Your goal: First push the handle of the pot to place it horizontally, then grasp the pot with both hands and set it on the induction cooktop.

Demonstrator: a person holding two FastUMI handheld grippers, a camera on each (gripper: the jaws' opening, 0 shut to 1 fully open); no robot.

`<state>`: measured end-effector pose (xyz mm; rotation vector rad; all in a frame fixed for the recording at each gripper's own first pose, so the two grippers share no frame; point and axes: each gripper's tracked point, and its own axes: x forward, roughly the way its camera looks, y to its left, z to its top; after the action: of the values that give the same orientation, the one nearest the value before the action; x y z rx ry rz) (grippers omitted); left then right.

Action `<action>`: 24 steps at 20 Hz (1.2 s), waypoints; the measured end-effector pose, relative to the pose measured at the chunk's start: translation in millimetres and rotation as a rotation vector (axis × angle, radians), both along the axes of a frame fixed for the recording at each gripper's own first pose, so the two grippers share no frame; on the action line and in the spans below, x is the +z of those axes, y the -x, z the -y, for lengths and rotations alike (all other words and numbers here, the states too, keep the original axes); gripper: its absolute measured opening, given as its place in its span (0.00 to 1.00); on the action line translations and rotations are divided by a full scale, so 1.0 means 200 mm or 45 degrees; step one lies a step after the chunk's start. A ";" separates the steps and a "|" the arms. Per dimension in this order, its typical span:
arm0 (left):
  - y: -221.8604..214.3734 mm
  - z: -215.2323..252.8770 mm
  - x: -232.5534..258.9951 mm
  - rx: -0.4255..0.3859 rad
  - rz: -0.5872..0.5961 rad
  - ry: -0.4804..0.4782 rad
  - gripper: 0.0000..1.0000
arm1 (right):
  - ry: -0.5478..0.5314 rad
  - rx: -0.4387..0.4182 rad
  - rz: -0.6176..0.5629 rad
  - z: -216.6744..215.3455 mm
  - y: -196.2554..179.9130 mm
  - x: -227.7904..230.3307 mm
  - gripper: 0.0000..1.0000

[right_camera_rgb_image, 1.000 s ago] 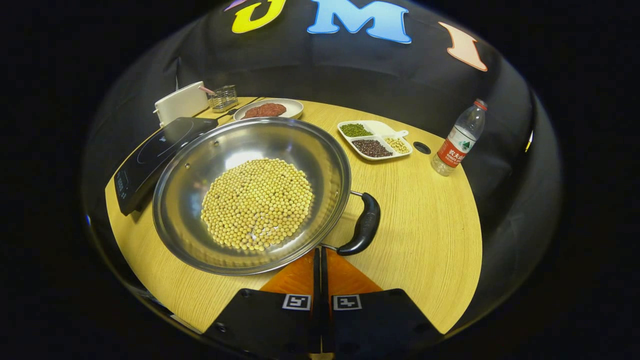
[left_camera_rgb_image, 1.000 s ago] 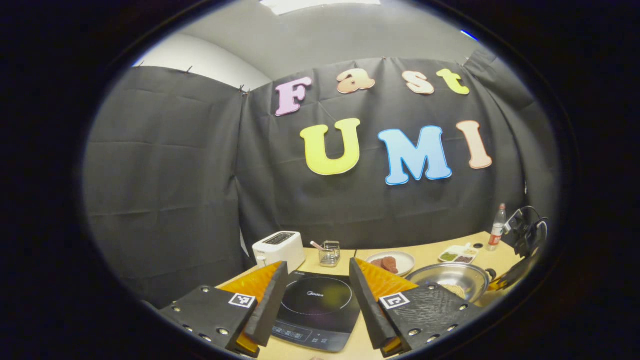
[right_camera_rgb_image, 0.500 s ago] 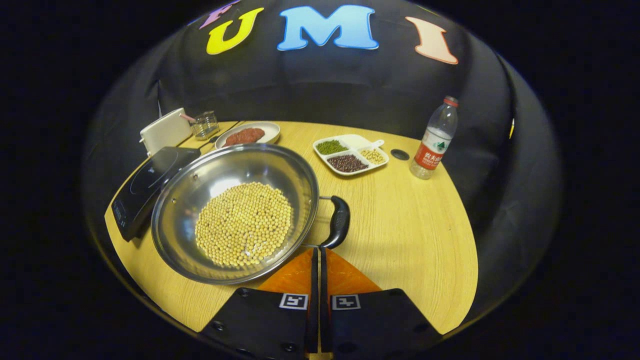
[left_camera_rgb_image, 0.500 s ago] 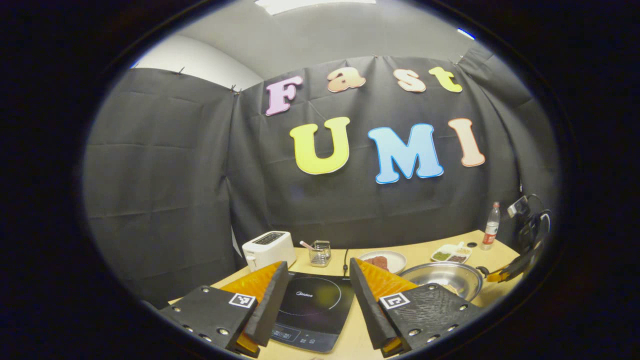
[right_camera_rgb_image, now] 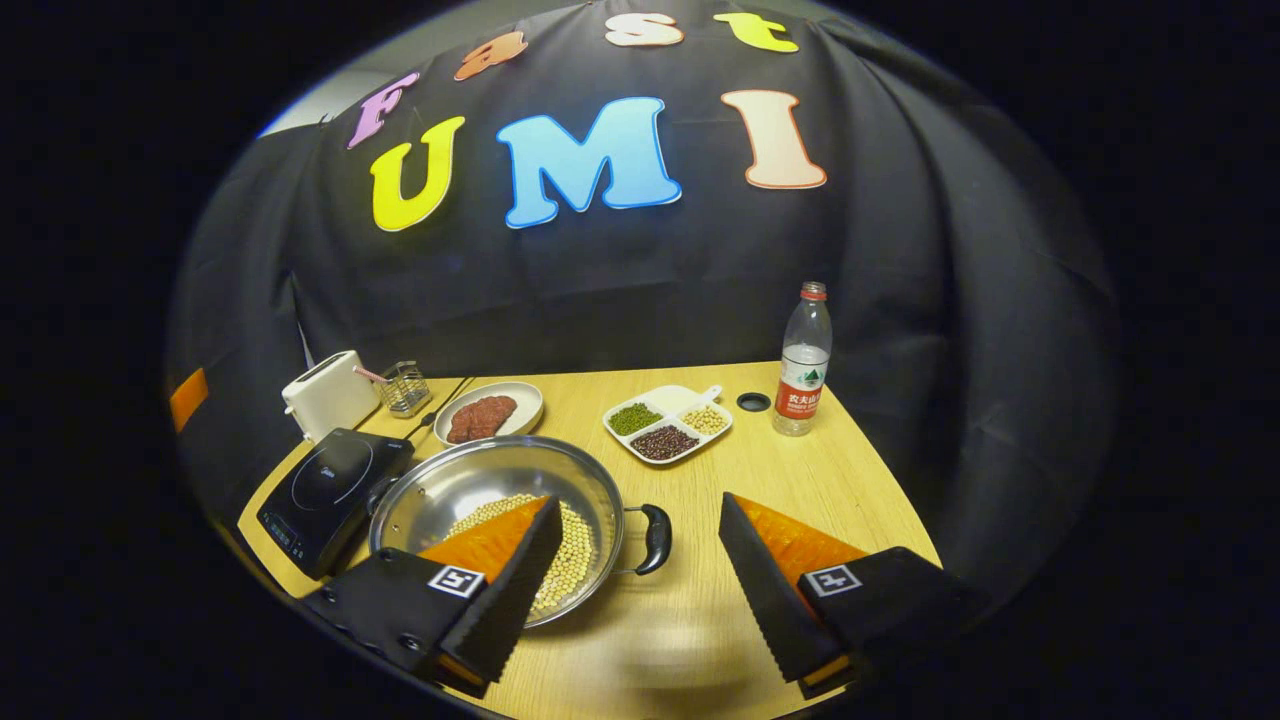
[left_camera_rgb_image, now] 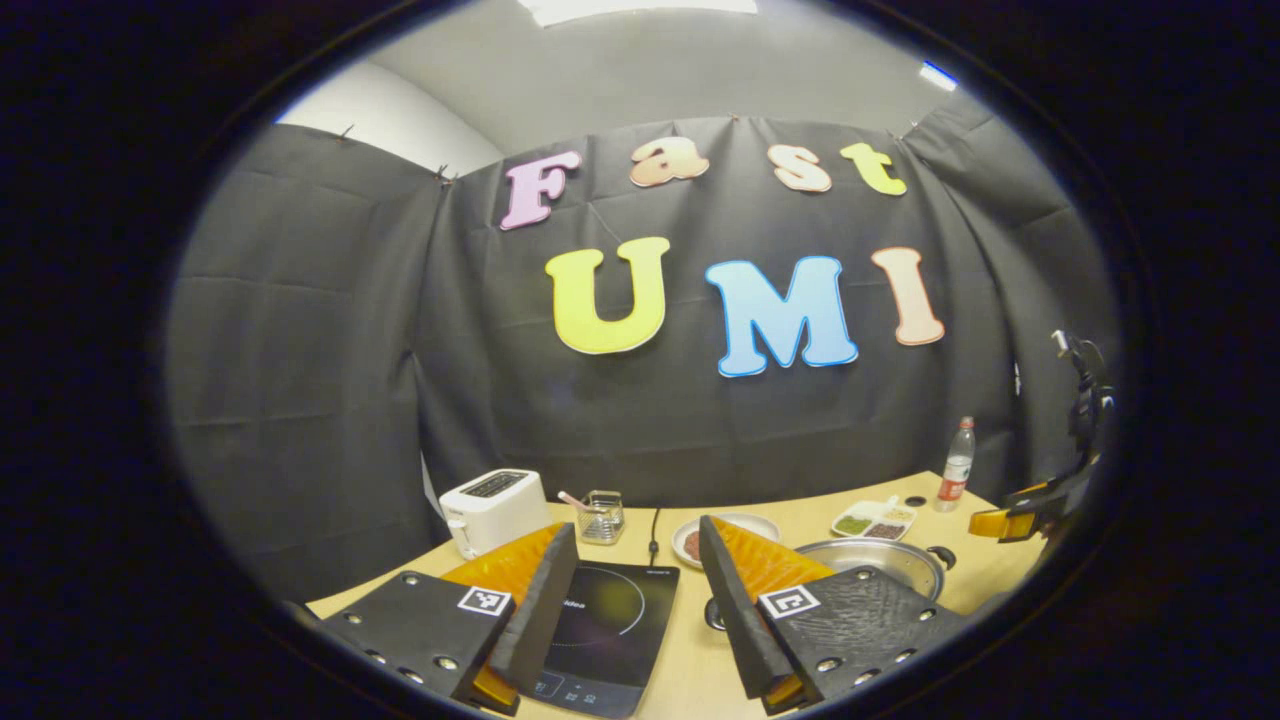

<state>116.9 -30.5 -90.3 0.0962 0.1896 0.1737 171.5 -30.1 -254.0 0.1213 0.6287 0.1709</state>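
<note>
A steel pot holding yellow beans sits on the wooden table, just right of the black induction cooktop. One black pot handle sticks out to the right. My right gripper hovers open above the near side of the pot, with its left finger over the beans and its right finger over bare table. In the left gripper view my left gripper stands open above the cooktop, and the pot lies beyond its right finger. Nothing is held.
Along the back of the table stand a white toaster, a small wire basket, a plate of red meat, a divided dish of beans and a water bottle. The table edge curves round at the front right.
My right gripper went from shut at the pot's rim beside the handle to open, and it drew back and up. The left gripper also pulled back from the table.
</note>
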 end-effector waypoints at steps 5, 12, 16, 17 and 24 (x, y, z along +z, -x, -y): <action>-0.12 0.04 -0.09 -0.061 -0.043 0.047 0.72 | 0.043 -0.002 0.043 0.02 -0.01 0.02 0.98; -0.26 0.09 -0.29 -0.092 -0.151 0.116 0.75 | 0.044 -0.012 0.024 0.04 -0.05 -0.01 0.98; -0.33 0.13 -0.42 -0.115 -0.225 0.161 0.75 | 0.046 -0.023 0.008 0.06 -0.07 -0.04 0.98; -0.35 0.15 -0.46 -0.124 -0.244 0.175 0.75 | 0.046 -0.022 0.005 0.06 -0.08 -0.05 0.98; -0.45 0.20 -0.72 -0.164 -0.377 0.209 0.75 | 0.042 -0.011 -0.026 0.03 -0.12 -0.12 0.98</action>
<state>207.8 -70.8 -233.6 -0.0297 0.4907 0.0137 195.3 -35.6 -277.9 0.0942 0.6508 0.1510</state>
